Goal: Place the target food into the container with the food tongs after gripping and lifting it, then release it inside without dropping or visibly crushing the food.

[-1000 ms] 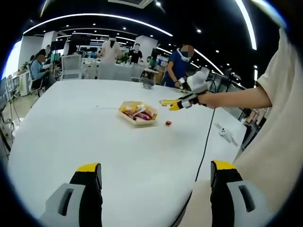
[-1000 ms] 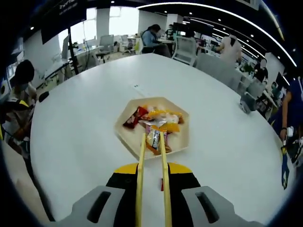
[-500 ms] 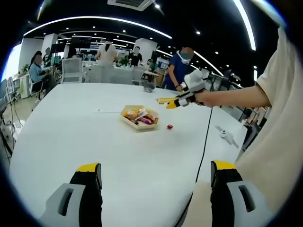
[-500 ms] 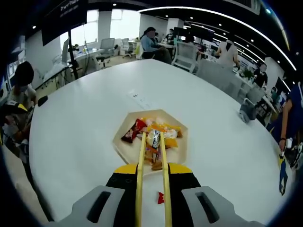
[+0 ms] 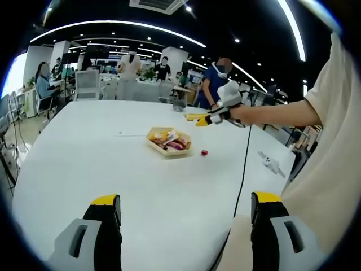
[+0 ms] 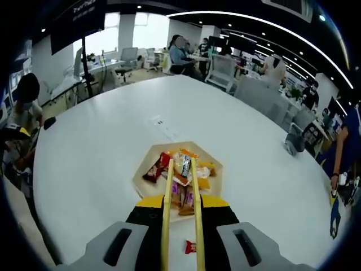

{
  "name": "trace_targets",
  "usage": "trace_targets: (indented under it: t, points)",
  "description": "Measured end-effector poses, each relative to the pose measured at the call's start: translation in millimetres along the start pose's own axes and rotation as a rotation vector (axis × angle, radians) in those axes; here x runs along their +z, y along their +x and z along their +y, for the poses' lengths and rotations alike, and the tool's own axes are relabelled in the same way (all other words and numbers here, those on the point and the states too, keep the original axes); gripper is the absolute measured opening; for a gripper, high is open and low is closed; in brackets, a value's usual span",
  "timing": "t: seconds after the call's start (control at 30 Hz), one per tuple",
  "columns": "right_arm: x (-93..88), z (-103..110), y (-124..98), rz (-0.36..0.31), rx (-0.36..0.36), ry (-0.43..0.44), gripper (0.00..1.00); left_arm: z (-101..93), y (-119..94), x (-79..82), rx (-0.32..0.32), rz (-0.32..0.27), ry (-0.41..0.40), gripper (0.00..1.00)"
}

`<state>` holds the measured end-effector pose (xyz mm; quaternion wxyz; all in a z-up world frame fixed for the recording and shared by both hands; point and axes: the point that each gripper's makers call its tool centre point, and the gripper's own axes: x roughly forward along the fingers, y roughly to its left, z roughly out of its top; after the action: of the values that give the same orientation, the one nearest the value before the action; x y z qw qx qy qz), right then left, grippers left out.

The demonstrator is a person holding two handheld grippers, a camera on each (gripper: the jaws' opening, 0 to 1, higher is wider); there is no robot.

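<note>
Right gripper view: the right claw (image 6: 181, 169) is closed on a pair of yellow food tongs (image 6: 167, 214), whose two arms run up from 6 o'clock. The tong tips grip a small wrapped snack packet (image 6: 183, 165), held above the beige hexagonal container (image 6: 142, 176). The container rests on the large white round worktop (image 6: 101, 141) and holds an assortment of wrapped snacks (image 6: 197, 182). A small red wrapped sweet (image 6: 190, 247) lies on the worktop at 6 o'clock of the container, apart from it.

Left gripper view: the left claw (image 5: 183, 212) is spread wide apart and holds nothing, positioned over the near edge of the worktop. The container sits near centre, the red sweet just beside it at 3 o'clock. The right claw, in a person's hand (image 5: 240, 114), is above the container at 2 o'clock.
</note>
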<state>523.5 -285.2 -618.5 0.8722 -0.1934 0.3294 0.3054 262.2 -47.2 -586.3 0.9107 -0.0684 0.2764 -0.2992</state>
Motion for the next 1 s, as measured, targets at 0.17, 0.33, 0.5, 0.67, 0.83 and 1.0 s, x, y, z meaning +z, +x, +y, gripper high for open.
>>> trace_targets:
  t: [0.17, 0.33, 0.5, 0.67, 0.83, 1.0]
  points:
    - [8.6, -1.9, 3.3, -0.009, -0.002, -0.001, 0.22, 1.8, -1.6, -0.2, 0.005, -0.003, -0.003, 0.96]
    - [14.9, -4.8, 7.8, -0.015, -0.004, 0.000, 0.22, 3.6, -4.6, -1.6, 0.013, -0.006, -0.009, 0.96]
    - [20.8, -4.8, 8.4, -0.022, -0.007, -0.010, 0.22, 6.3, -8.3, -4.3, 0.021, -0.006, -0.015, 0.96]
    - [25.2, -2.9, 9.5, -0.026, -0.004, -0.014, 0.22, 6.9, -9.5, -5.4, 0.025, -0.007, -0.017, 0.96]
    - [27.5, -2.2, 10.3, -0.026, -0.004, -0.018, 0.22, 8.3, -9.7, -4.5, 0.031, -0.012, -0.019, 0.96]
    - [30.8, -3.5, 13.1, -0.028, -0.002, -0.018, 0.22, 9.0, -10.6, -4.2, 0.033, -0.015, -0.020, 0.96]
